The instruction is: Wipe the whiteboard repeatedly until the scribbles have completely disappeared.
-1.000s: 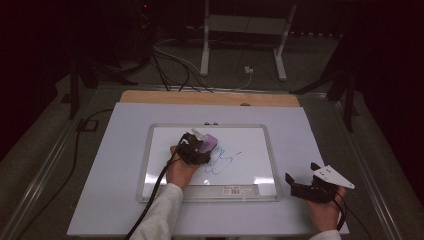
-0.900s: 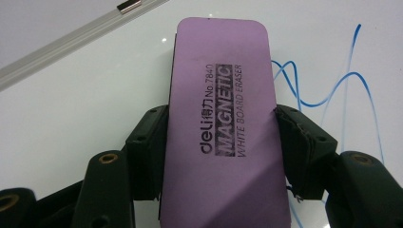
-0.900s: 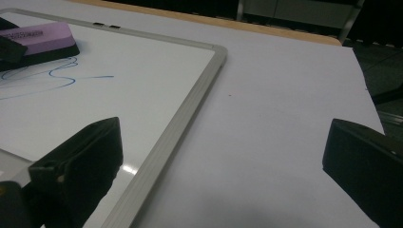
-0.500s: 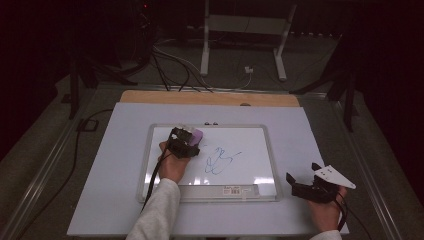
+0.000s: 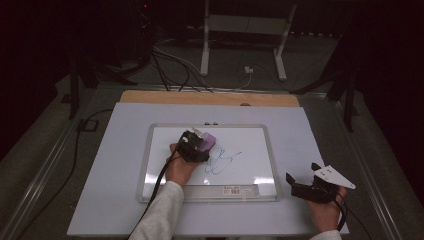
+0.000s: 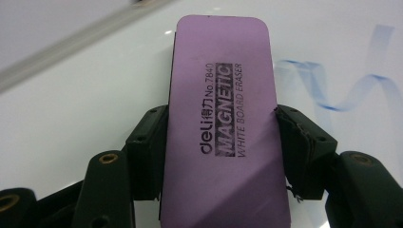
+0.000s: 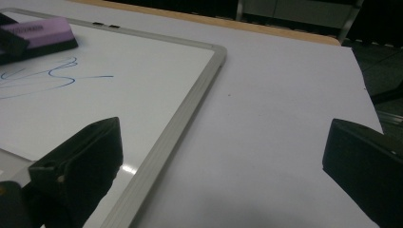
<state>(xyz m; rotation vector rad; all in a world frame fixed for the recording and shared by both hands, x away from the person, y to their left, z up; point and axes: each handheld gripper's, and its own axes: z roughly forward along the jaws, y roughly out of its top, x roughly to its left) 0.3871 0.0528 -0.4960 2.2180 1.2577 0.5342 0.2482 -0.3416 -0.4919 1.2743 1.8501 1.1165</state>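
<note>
Two grippers: the left gripper (image 5: 200, 145) sits over the whiteboard (image 5: 155, 165); the right gripper (image 5: 305, 187) rests on the counter (image 5: 110, 150) just off the board's near right corner.
Left gripper state: clamped on the purple eraser (image 6: 223, 118), one jaw on each long side.
Right gripper state: jaws spread wide with nothing between them, seen in the right gripper view.
Eraser position: flat on the whiteboard, left of centre, just beside the blue scribble (image 5: 222, 161).
High view alone: the whole board within its grey frame, both hands, the wooden strip along the counter's far edge, cables and a stand on the floor beyond.
Left gripper view alone: the print on the eraser's top face and a pale blue stroke (image 6: 342, 90) to its right.
Right gripper view alone: the board's frame corner (image 7: 216, 52) up close, and the eraser's dark underlayer.
Cut off: the near end of the eraser runs out of the left gripper view; the scribble is cropped in the right gripper view.
Hard to make out: the sticker on the board's near frame (image 5: 233, 190), too small to read.
Writing: "deli", "No.7840", "MAGNETIC", "WHITE BOARD ERASER", plus two characters beside the brand name.
</note>
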